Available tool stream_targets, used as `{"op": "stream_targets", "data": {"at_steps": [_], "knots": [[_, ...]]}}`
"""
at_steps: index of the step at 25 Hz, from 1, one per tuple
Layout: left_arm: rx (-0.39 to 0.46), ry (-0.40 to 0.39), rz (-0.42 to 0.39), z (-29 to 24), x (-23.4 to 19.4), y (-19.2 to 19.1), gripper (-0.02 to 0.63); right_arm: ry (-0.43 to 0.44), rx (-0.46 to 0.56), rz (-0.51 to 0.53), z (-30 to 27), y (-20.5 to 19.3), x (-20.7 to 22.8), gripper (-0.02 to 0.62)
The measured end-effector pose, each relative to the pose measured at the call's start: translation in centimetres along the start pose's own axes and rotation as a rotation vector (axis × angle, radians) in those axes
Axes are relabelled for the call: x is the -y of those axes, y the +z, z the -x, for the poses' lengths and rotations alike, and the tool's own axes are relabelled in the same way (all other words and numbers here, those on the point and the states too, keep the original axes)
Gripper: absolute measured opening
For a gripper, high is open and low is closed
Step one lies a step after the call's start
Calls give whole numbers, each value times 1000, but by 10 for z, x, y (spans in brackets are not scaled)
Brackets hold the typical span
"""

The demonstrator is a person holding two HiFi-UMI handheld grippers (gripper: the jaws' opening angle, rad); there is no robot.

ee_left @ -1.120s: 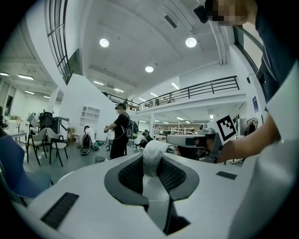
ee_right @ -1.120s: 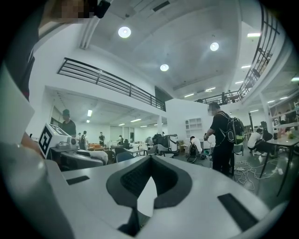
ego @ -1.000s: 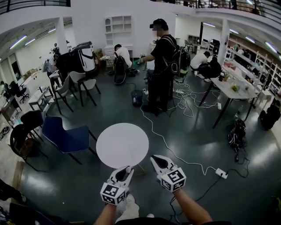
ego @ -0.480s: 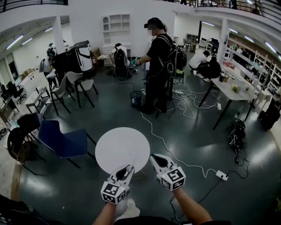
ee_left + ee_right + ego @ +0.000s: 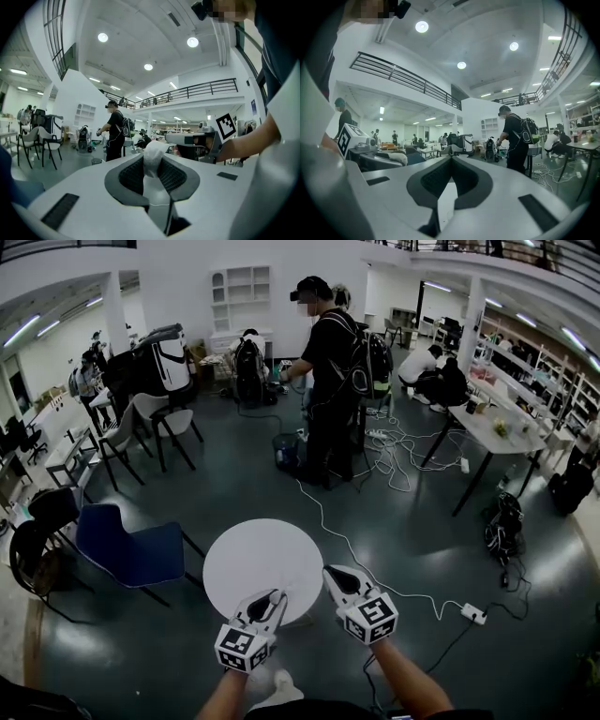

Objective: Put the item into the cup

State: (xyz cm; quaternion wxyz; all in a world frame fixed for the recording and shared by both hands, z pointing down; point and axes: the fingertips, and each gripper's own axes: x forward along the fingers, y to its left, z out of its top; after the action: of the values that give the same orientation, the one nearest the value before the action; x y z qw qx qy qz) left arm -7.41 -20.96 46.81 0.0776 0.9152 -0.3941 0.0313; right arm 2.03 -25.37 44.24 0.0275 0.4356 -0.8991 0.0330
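Note:
My left gripper (image 5: 273,598) is shut on a white crumpled item (image 5: 153,151), which stands up between its dark pads in the left gripper view. Its tips reach over the near edge of a round white table (image 5: 253,554) in the head view. My right gripper (image 5: 336,576) is beside it at the table's near right edge, with its jaws closed tip to tip (image 5: 451,158) and nothing between them. Both point roughly level across the room. I cannot make out a cup in any view.
A blue chair (image 5: 127,554) stands left of the table. A white cable (image 5: 375,579) runs over the floor to a power strip (image 5: 472,612) on the right. A person with a backpack (image 5: 328,362) stands beyond the table. A long table (image 5: 487,432) and a black bag (image 5: 504,521) are at right.
Both grippers have come forward together, and the round table has drawn nearer. Their tips now overlap its near edge. The white item has stayed in the left jaws.

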Motion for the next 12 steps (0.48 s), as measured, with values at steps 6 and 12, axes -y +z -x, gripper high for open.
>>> {"op": "stream_targets", "data": {"at_steps": [6, 12], "knots": [[13, -13, -5, -5, -39, 9, 81, 2, -21, 33, -42, 2, -3, 14], [6, -7, 8, -10, -77, 4, 81, -9, -30, 27, -76, -4, -2, 14]]}}
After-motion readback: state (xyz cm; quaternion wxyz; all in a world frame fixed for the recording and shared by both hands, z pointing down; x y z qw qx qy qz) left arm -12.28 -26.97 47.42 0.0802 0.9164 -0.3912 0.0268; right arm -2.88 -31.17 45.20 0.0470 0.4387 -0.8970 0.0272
